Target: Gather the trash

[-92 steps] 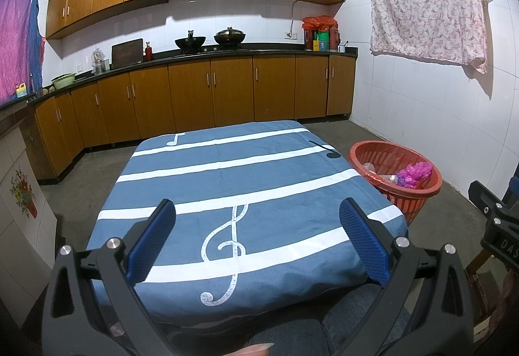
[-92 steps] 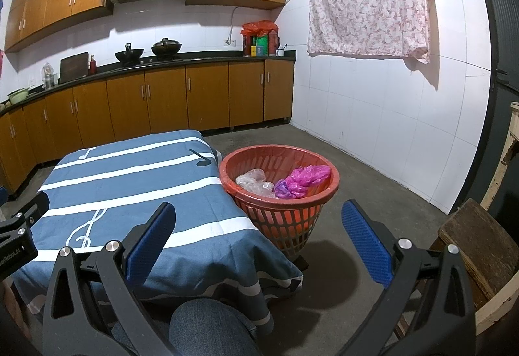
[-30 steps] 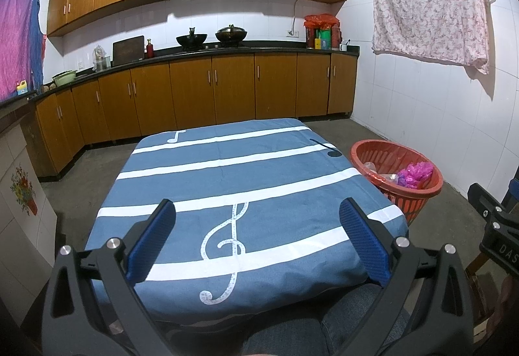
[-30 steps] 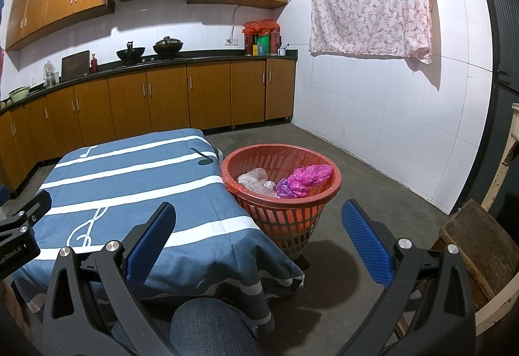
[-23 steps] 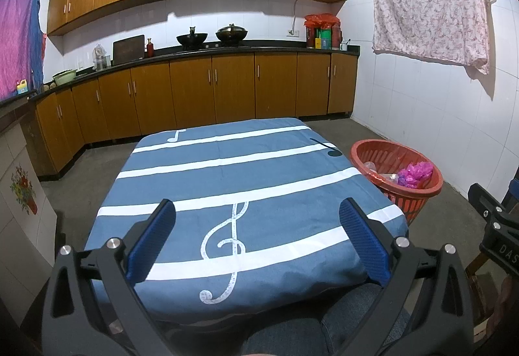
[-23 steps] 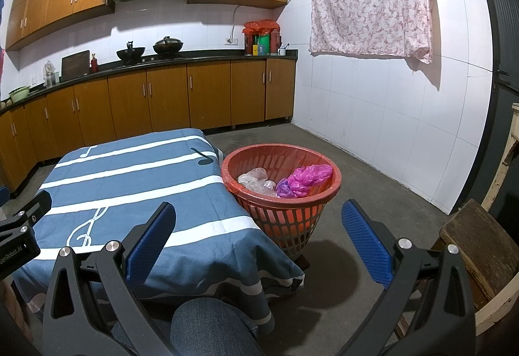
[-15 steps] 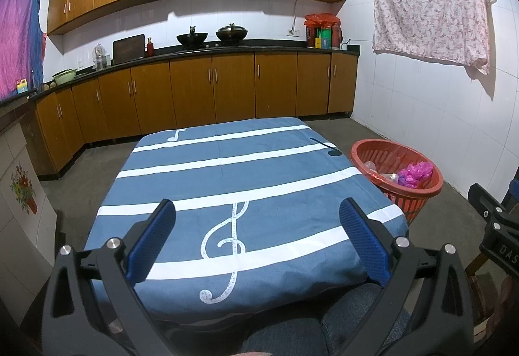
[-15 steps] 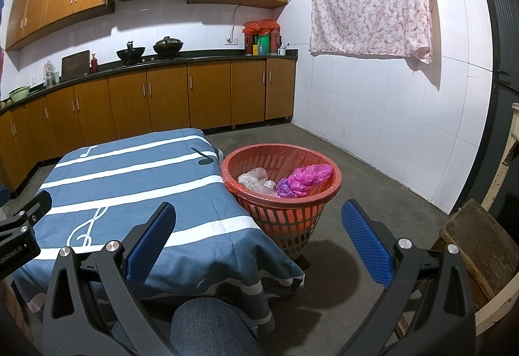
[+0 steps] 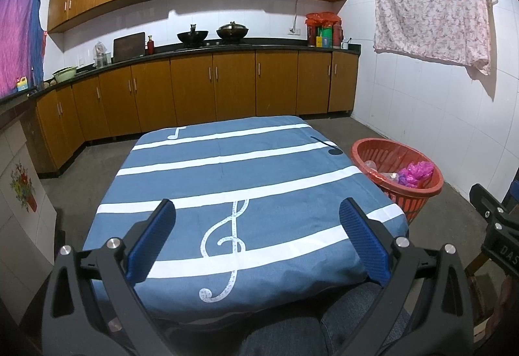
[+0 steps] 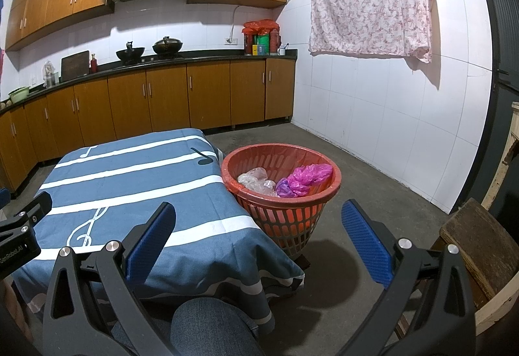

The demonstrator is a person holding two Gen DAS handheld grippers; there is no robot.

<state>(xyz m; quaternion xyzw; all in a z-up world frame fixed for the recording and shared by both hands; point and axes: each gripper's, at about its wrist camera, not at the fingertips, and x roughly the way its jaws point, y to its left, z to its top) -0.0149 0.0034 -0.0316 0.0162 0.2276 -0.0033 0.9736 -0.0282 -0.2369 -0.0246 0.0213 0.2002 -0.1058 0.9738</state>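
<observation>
From the left wrist: the left gripper [image 9: 256, 236] hangs above the near end of a table draped in a blue cloth [image 9: 233, 167] striped white with music notes, its blue-padded fingers [image 9: 152, 239] spread wide and holding nothing. No loose scrap shows on the cloth. The red basket [image 9: 366, 150] stands on the floor just beside the table's right edge, with pink and clear bags inside. The person's denim-clad knee [image 9: 292, 333] fills the bottom of the view.

From the right wrist: the right gripper [image 10: 258, 234] points toward the basket [image 10: 324, 161], fingers [image 10: 365, 239] likewise wide apart and empty. The trash [image 10: 305, 179], a pink bag, a purple wad and crumpled clear plastic, lies heaped within the rim. A wooden stool [image 10: 476, 242] sits at far right.

With the trash apparently all in, the sound move is likely a check: sweep both cameras over the cloth and the concrete floor around the basket for strays, keeping the fingers open and clear of the draped cloth so nothing snags.
</observation>
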